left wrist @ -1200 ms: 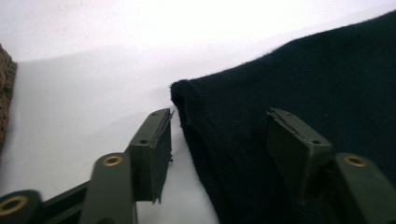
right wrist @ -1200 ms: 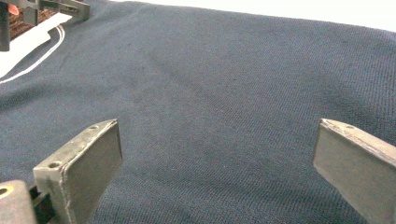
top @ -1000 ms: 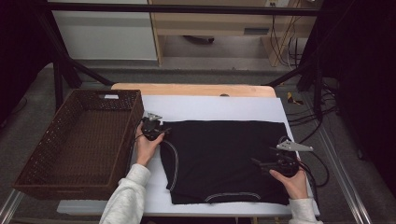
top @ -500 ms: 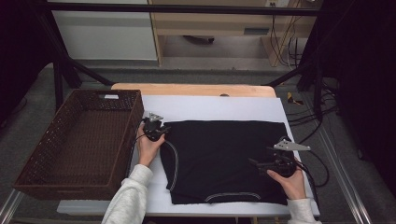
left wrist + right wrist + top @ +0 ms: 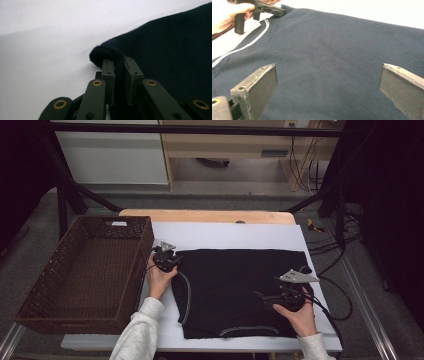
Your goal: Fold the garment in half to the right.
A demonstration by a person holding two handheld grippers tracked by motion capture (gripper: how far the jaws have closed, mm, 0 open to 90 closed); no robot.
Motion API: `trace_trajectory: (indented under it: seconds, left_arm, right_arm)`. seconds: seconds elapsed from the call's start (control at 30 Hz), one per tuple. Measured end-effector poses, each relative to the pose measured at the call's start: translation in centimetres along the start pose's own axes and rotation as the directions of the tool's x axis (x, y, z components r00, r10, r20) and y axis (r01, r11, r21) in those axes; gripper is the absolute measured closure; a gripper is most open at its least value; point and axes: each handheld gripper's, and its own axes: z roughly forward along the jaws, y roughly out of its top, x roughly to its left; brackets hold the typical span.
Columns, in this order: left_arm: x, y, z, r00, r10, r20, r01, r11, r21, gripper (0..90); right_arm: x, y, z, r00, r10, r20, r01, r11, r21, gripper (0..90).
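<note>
A dark navy garment (image 5: pixel 235 290) with a thin white stripe lies flat on the white table top (image 5: pixel 225 235). My left gripper (image 5: pixel 176 261) is at its far left corner. Its jaws have just been closing, and in the left gripper view they (image 5: pixel 119 67) pinch a rolled fold of the garment (image 5: pixel 175 50). My right gripper (image 5: pixel 261 296) hovers over the garment's right part and points left. In the right gripper view its jaws (image 5: pixel 328 82) stand wide apart above the cloth (image 5: pixel 332 45) with nothing between them. The left gripper (image 5: pixel 277 11) appears there at the far corner.
A large brown wicker basket (image 5: pixel 145 245) stands left of the table, close beside my left hand. Bare white surface lies behind the garment, then a wooden edge (image 5: pixel 210 215). Cables trail off the table's right side (image 5: pixel 335 285).
My right hand and gripper have shifted a little to the left, farther in over the garment. The left hand has stayed at the corner.
</note>
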Motion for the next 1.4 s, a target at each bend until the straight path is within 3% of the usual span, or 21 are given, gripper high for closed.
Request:
trace_trajectory:
  seconds: [0.43, 1.4]
  left_arm:
    - [0.1, 0.0, 0.0, 0.9999, -0.008, 0.009, 0.008, 1.0, -0.001, 79.4]
    - [0.3, 0.0, 0.0, 0.9996, -0.02, 0.02, 0.02, 0.9998, -0.001, 79.0]
  right_arm:
    - [5.3, 0.9, 2.8, 0.9988, -0.048, -0.01, 0.048, 0.999, 0.015, 0.5]
    - [11.7, 1.0, 7.0, 0.9949, -0.082, -0.058, 0.086, 0.994, 0.062, 0.7]
